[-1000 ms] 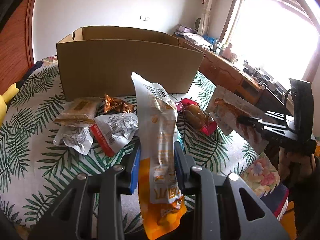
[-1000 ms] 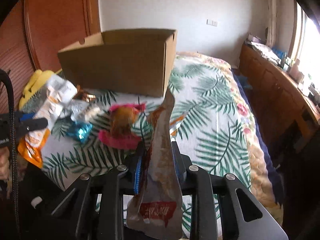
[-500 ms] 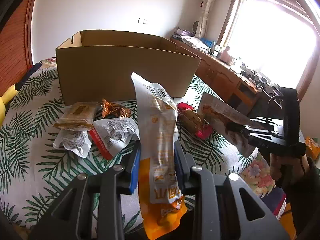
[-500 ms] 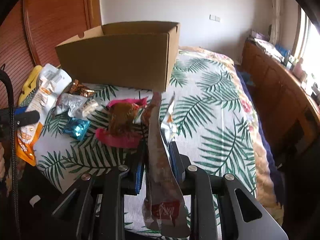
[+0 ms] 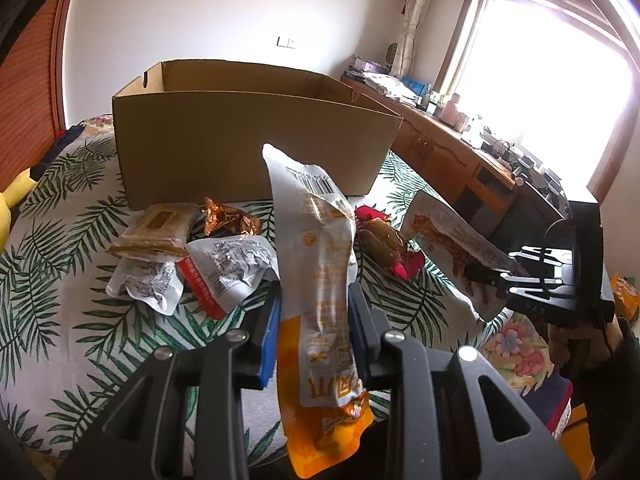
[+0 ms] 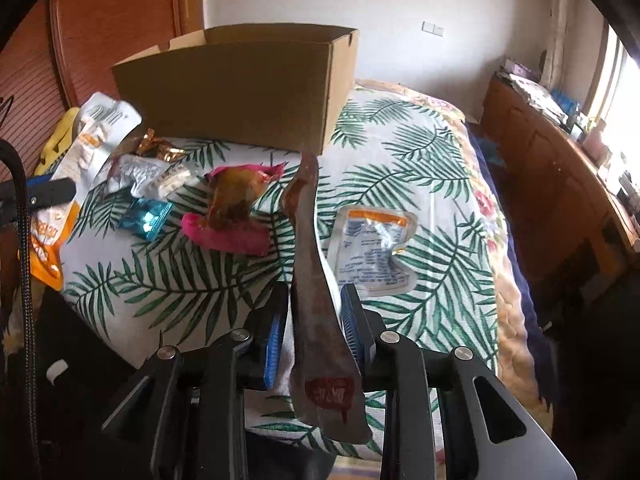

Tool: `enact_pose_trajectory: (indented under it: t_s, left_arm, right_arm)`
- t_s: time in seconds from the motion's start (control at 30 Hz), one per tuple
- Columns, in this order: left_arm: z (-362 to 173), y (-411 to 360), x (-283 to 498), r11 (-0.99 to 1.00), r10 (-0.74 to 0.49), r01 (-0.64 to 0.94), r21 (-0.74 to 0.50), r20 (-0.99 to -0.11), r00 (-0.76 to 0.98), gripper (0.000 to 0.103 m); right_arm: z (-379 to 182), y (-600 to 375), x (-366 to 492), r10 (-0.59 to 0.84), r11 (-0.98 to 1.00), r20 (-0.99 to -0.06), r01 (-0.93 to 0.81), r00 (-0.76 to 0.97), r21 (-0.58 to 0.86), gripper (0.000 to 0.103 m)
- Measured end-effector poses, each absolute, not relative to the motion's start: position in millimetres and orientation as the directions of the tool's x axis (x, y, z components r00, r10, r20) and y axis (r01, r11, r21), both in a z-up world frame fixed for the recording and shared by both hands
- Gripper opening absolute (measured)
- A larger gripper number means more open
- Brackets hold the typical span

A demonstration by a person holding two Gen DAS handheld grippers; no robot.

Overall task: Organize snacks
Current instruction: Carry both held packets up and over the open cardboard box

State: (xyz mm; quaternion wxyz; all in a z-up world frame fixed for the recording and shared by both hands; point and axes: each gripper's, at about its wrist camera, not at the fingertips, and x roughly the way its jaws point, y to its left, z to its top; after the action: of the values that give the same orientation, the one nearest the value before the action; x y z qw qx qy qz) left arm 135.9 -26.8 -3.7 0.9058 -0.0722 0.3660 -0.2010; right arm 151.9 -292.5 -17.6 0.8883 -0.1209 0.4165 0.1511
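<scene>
Both of my jaws are pinching snack packets above the near edge of the bed. My left gripper point(image 5: 314, 320) clamps its blue pads on a tall white-and-orange plastic snack pouch point(image 5: 320, 276), which stands nearly upright with its barcoded white end up and its orange end hanging below the fingers. My right gripper point(image 6: 312, 320) holds a long, narrow brown-printed foil packet point(image 6: 312, 280) seen edge-on; these jaws have just been opening a little, yet the packet sits between the pads and is carried clear of the bedspread. Both grippers tilt downward toward the bed.

In the left wrist view, my right gripper shows at the right edge, a bare hand point(image 5: 576, 344) wrapped round its handle, the brown packet slanting up and to the left from its fingers.

Farther off, an open brown cardboard box point(image 5: 248, 148) stands on the white bedspread with green palm leaves point(image 6: 400, 160). Just near of the box lie loose snacks: a tan wrapped cracker pack point(image 5: 156, 228), a crumpled copper foil sweet point(image 5: 228, 220), two white crinkled sachets point(image 5: 228, 264), a pink-edged packet with a brown filling point(image 6: 232, 208), a blue foil sweet point(image 6: 148, 216), and, to the right and apart from them, a flat clear-and-orange sachet point(image 6: 372, 248).
</scene>
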Motion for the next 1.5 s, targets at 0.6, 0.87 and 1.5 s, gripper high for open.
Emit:
enact_pose_trajectory:
  t_s: [0.6,0.87,1.5]
  left_arm:
    - [48,-6,160,0.918,-0.396,0.313,-0.243,-0.563,0.725,0.028]
    - [84,12,193,0.927,-0.375,0.295,-0.232,-0.531,0.760,0.028]
    - [97,32,296,0.966,-0.257,0.202,-0.159,-0.562,0.786,0.029]
  right_arm:
    - [64,-266,161,0.240,0.911,-0.639,-0.398,0.730,-0.112,0.015]
    - [105,-241,180,0.261,0.894,-0.575,-0.419,0.776,-0.159,0.014]
    - [145,-188,273,0.291,0.922,-0.494,-0.378,0.819,-0.085,0.014]
